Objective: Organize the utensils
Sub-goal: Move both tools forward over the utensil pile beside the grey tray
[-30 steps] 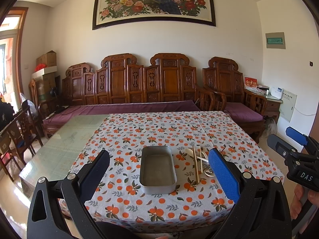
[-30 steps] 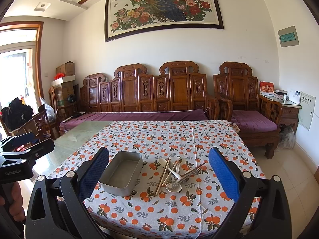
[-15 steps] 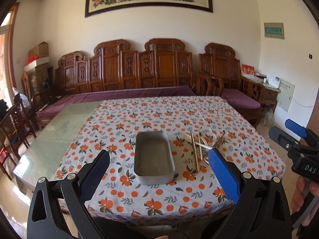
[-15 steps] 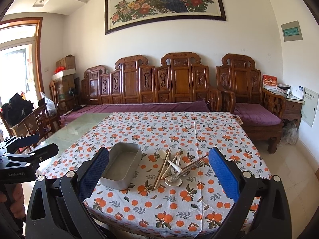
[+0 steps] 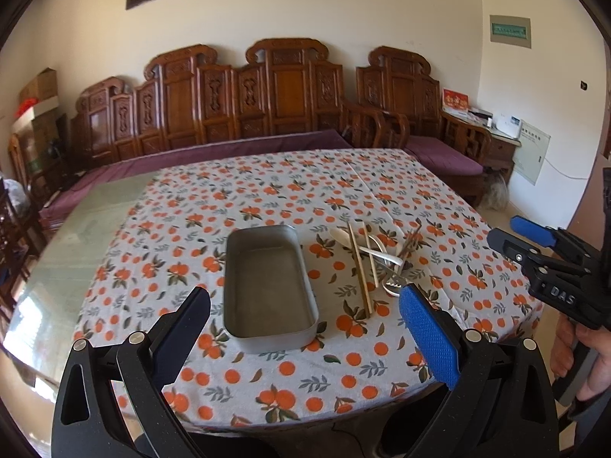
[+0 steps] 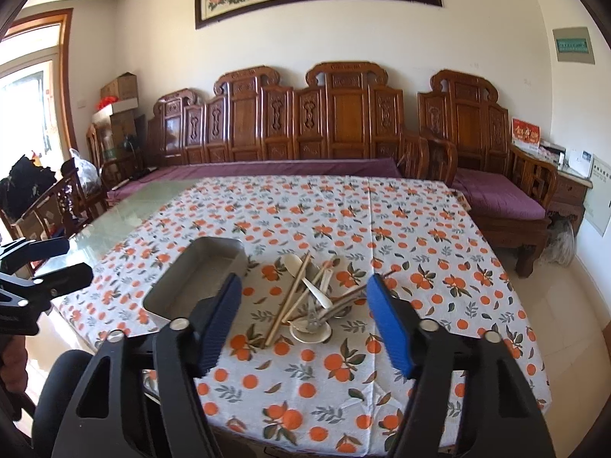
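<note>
Right gripper (image 6: 303, 322), empty and closing, approaches the utensils (image 6: 311, 297) piled on the worktop (image 6: 420, 229) beside the metal tray (image 6: 198, 278); next, it likely needs to pinch one piece. Left gripper (image 5: 305, 328) hangs open.

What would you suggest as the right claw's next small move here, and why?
Probably ease the right claw forward and down onto the utensil pile. Its jaws are closing with nothing between them yet, the pile lies just ahead, and the metal tray beside it sits empty.
</note>
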The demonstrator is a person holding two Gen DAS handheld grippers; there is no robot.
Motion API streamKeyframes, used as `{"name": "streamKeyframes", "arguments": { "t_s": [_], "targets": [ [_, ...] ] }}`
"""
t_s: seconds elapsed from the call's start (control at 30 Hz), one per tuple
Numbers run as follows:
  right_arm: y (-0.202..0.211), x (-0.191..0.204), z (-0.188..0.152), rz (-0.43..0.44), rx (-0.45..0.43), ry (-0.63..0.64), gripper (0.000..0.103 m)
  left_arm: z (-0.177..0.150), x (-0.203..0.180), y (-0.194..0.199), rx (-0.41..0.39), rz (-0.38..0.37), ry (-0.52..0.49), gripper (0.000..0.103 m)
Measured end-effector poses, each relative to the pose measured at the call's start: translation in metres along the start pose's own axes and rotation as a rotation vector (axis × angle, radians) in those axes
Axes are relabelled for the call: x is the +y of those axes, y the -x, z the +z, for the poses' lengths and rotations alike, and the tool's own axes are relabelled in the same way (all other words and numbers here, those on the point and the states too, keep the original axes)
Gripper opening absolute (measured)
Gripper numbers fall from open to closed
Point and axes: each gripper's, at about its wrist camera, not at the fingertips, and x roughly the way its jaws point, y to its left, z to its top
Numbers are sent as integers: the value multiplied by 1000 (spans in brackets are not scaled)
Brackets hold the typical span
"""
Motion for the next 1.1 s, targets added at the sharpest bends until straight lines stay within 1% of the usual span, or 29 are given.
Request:
{"name": "streamKeyframes", "arguments": {
  "t_s": [0.03,0.13,0.27,0.47,0.53,0.67,0.77,0.83,0.97,1.1],
  "targets": [
    [-6,-4,0,-1,9,-4,61,1,-1,-7,7,-5,-6,96],
    [-24,-16,-2,-3,37,-12,55,5,-3,-19,20,-16,-16,96],
    [-43,-27,-4,4,76,-17,51,7,-5,-37,45,-42,-14,95],
    [-70,-35,-6,8,125,-11,49,10,-11,-62,85,-78,-19,84],
    [-79,-37,-7,13,139,-16,46,10,-15,-73,104,-96,-17,79],
    [-97,-41,-10,20,154,-28,45,9,-28,-97,145,-123,-29,72],
    [-111,-44,-11,23,162,-38,45,7,-37,-116,172,-134,-41,64],
    [-122,-48,-11,27,167,-48,44,7,-42,-130,197,-140,-44,56],
    [-140,-57,-13,29,174,-74,44,8,-52,-156,237,-146,-52,47],
    [-150,-67,-19,31,183,-96,44,6,-62,-187,287,-158,-53,36]
  ]
}}
